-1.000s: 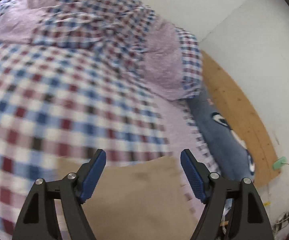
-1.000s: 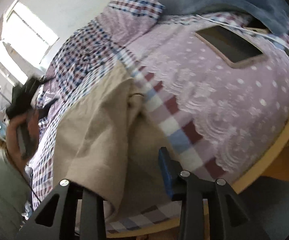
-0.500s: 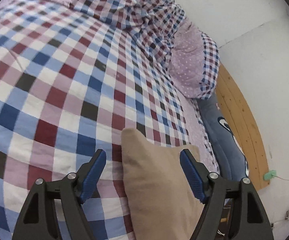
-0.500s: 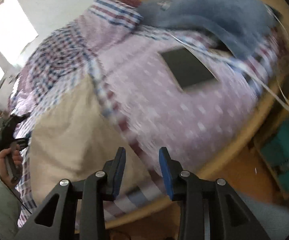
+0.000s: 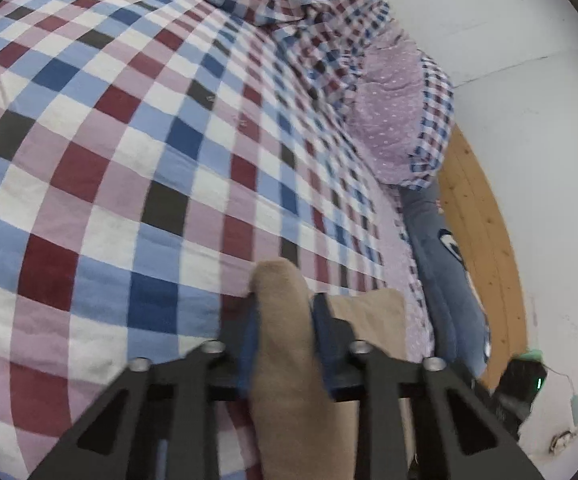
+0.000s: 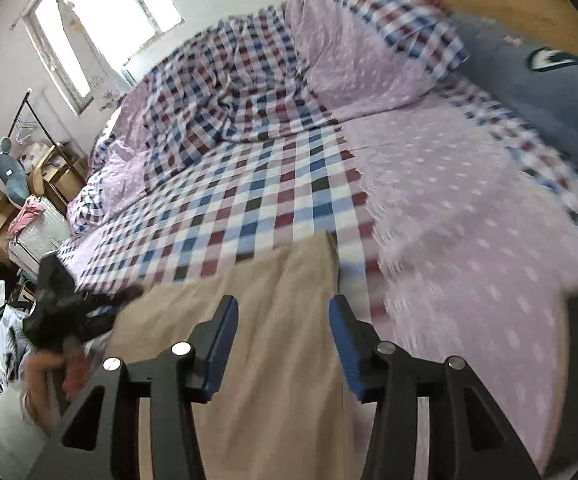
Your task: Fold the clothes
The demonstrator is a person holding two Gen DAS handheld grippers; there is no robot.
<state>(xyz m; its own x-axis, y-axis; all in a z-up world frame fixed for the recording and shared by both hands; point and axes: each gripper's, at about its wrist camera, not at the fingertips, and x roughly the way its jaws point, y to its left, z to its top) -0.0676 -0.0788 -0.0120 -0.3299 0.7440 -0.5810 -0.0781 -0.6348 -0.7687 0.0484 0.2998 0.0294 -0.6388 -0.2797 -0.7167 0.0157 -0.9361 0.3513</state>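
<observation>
Tan garment [image 6: 257, 320] lies on checked bedspread [image 5: 129, 140], near edge. L gripper [image 5: 283, 320] pinches a fold; R gripper [image 6: 281, 332] open above cloth. Lift evenly, keep edges aligned.

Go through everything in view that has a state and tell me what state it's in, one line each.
left hand-held gripper: shut on a raised fold of the tan garment
right hand-held gripper: open, above the tan garment, gripping nothing
tan garment: spread over the bed, one edge pinched up
checked duvet: rumpled, heaped at the far side
pillow: lying by the headboard
window: bright; open or closed, cannot tell
</observation>
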